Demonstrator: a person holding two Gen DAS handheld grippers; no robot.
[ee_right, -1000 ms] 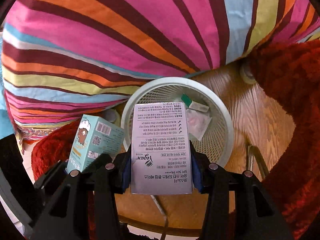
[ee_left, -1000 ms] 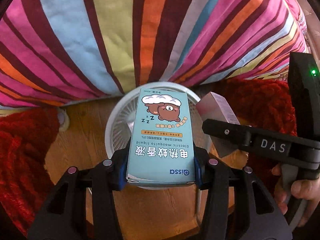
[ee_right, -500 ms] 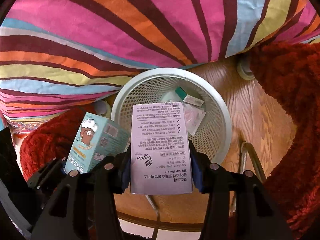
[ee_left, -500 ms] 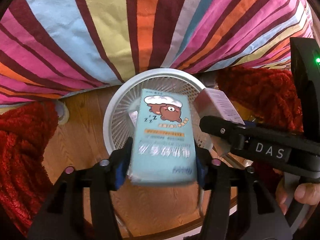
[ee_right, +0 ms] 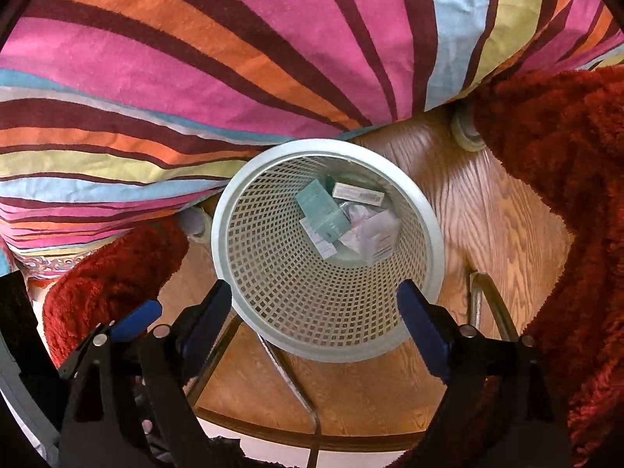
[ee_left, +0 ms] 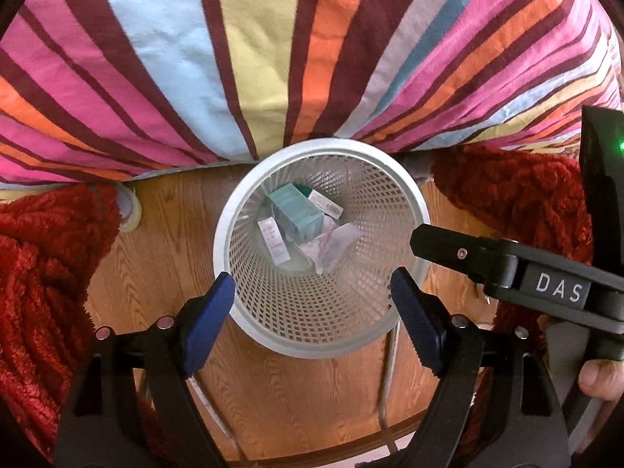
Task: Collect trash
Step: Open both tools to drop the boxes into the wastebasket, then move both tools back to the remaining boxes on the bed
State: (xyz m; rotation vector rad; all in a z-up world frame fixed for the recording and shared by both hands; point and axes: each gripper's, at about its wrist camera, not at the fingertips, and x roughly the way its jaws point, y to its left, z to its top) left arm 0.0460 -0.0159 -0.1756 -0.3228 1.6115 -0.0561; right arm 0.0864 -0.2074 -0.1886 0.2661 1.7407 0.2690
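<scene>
Seen from above, a white mesh waste basket (ee_left: 419, 210) (ee_right: 230, 199) stands on the wooden floor. At its bottom lie a teal mosquito-liquid box (ee_left: 298, 210) (ee_right: 321, 212), a pale grey box (ee_right: 374, 238) and other small packets. My left gripper (ee_left: 312, 284) hovers over the basket's near rim, jaws opening, nothing between its blue pads. My right gripper (ee_right: 315, 292) hovers likewise, jaws opening and empty. In the left wrist view one black finger (ee_left: 448, 245) of the right gripper reaches in from the right, held by a hand (ee_left: 596, 378).
A striped bedcover (ee_left: 273, 58) hangs just behind the basket. Red shaggy fabric (ee_left: 39, 273) (ee_right: 565, 195) lies on both sides of it. Thin metal rods (ee_right: 288, 374) run under the grippers, and a small pale ring (ee_left: 130, 210) sits on the floor to the left.
Both grippers have opened. The teal box has left the left gripper and the grey box the right one; both now lie inside the basket. The hands have barely moved.
</scene>
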